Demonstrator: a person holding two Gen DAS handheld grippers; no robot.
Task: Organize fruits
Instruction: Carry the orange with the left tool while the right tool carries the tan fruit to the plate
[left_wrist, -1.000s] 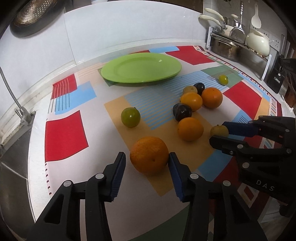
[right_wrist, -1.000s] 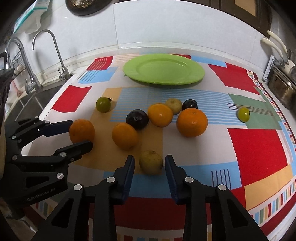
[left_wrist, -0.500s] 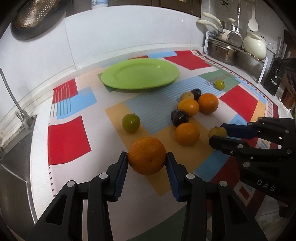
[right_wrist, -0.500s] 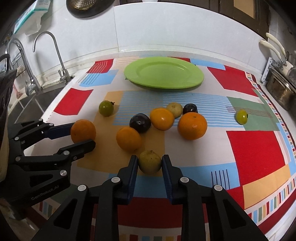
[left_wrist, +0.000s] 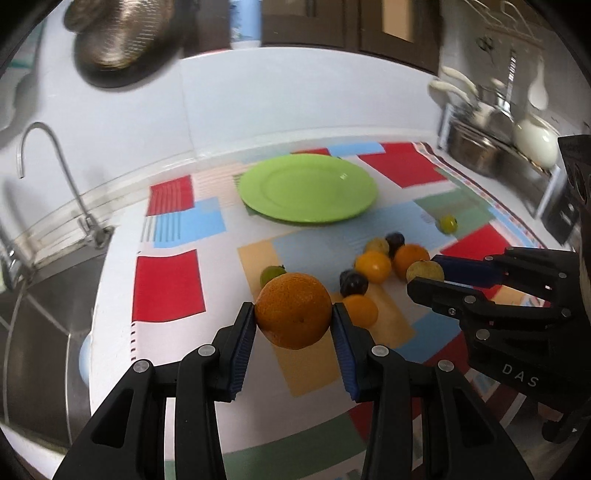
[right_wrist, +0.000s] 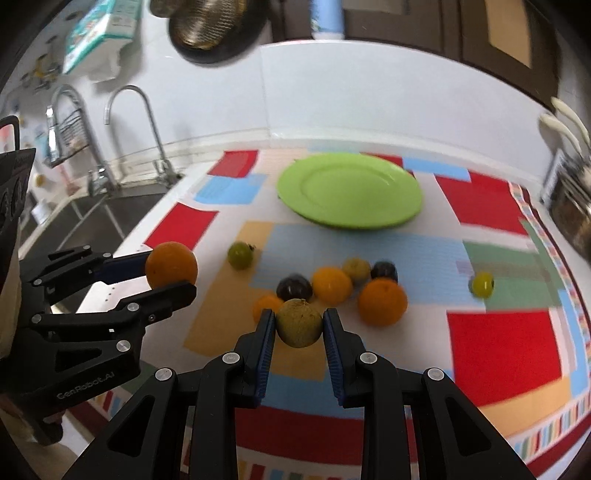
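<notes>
Carry step, both hands loaded. Left gripper (left_wrist: 294, 325) jaws clamped on large orange (left_wrist: 293, 311); right gripper (right_wrist: 299, 330) jaws closed on dull yellow-green fruit (right_wrist: 299, 322), both lifted clear of table (right_wrist: 506, 354). Advice: keep grip firm, travel level toward empty green plate (right_wrist: 349, 192), lower before releasing to prevent rolling.

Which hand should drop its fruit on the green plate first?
Probably the left: the left hand-held gripper grips the orange directly before the green plate; the right hand-held gripper's yellowish fruit sits off-centre.
</notes>
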